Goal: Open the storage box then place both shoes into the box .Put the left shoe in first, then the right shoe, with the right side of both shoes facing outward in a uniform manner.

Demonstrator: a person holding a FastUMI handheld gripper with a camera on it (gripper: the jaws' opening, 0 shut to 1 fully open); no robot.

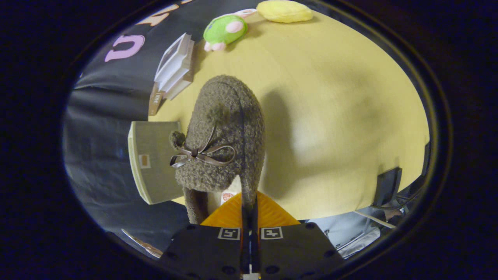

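The tongs (249, 210) are clamped on the shoe (221, 136), their orange fingers (272, 214) pressed close together with the thin edge of the shoe's collar pinched between them. The shoe is a fuzzy grey-brown slipper with a thin ribbon bow (202, 154) and a small pompom (177, 137) on its upper; it hangs just ahead of the tongs, lifted off the desk (330, 97), its toe pointing to the far side and its opening near the fingers, where a pale lining and a small label can be seen. The shoe's shadow lies on the desk just to its right. To the left of the shoe, at the desk's left edge, sits a grey flat panel (153, 163) with a small tan tag; whether it is the storage box or its lid cannot be told. Farther away on the left is a white boxy item (175, 66) resting on a brown base. At the far side of the desk lie a green plush toy (225, 29) with pink patches and, just to its right, a yellow soft thing (284, 11). Near the right edge of the desk, beyond it, a dark stand with cables (389, 190) shows.
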